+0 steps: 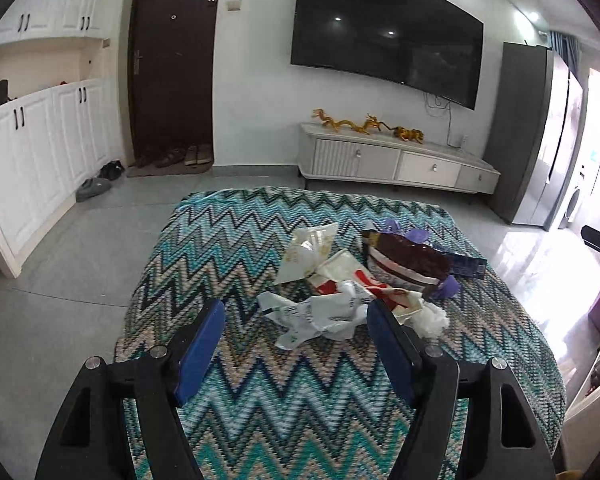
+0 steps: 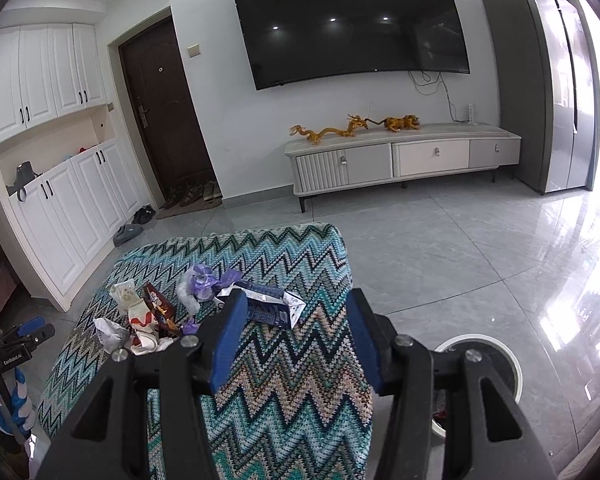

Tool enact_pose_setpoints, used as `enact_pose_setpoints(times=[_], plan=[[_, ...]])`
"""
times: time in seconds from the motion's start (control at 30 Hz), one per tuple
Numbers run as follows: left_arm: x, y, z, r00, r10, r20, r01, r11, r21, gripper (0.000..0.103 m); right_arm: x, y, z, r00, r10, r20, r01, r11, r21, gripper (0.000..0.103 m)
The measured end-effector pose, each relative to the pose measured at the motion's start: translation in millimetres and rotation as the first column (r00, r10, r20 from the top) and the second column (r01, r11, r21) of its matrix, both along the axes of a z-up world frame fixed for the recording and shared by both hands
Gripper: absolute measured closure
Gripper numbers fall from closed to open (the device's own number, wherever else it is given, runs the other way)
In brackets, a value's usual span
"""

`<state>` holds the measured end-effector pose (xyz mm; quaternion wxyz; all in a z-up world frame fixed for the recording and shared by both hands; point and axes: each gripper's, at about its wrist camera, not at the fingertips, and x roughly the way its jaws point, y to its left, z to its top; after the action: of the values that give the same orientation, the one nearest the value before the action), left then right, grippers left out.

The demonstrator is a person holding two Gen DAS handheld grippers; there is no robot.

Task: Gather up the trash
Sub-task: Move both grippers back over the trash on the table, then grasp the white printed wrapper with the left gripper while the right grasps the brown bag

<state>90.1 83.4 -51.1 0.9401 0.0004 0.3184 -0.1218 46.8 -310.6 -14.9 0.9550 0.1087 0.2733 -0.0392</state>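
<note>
A heap of trash lies on the table's zigzag cloth [image 1: 260, 400]. It holds a crumpled white wrapper [image 1: 316, 316], a red-and-white wrapper [image 1: 352, 276], a pale yellow-printed packet [image 1: 308, 252], a brown snack bag [image 1: 408, 256], a blue carton [image 1: 466, 266] and purple wrappers [image 1: 446, 286]. My left gripper [image 1: 296, 310] is open just short of the white wrapper, gripping nothing. My right gripper [image 2: 296, 304] is open above the cloth [image 2: 292, 400], its pads bare. The blue carton [image 2: 268, 308] lies just past its left finger, the snack bag [image 2: 160, 308] further left.
A round white bin [image 2: 480, 380] stands on the grey tiled floor beside the table, partly behind the right finger. Beyond are a low TV cabinet [image 2: 400, 156], a wall TV [image 2: 348, 24], white cupboards [image 1: 40, 152] and a dark door [image 1: 172, 80].
</note>
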Motion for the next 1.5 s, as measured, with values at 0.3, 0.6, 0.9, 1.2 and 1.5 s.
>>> enact_pose_setpoints(times=[0.3, 0.6, 0.9, 1.2, 1.5], plan=[[4, 20, -6, 1.0, -0.007, 0.007, 0.007, 1.0, 0.017, 0.031, 16, 34, 5, 0.998, 0.065, -0.025, -0.066, 0.997, -0.034, 0.053], [11, 7, -16, 0.997, -0.073, -0.004, 0.073, 0.997, 0.028, 0.031, 36, 60, -8, 0.991, 0.114, -0.075, -0.117, 0.992, -0.039, 0.053], [21, -4, -23, 0.994, -0.113, -0.014, 0.113, 0.993, 0.043, 0.031, 59, 81, -24, 0.977, 0.179, -0.12, -0.184, 0.983, -0.027, 0.053], [31, -6, -39, 0.986, -0.16, -0.052, 0.162, 0.987, 0.024, 0.031, 80, 109, -42, 0.944, 0.286, -0.167, -0.292, 0.956, -0.013, 0.053], [44, -18, -47, 0.955, -0.281, -0.089, 0.281, 0.96, -0.016, 0.031, 107, 142, -64, 0.885, 0.415, -0.211, -0.423, 0.906, 0.009, 0.053]])
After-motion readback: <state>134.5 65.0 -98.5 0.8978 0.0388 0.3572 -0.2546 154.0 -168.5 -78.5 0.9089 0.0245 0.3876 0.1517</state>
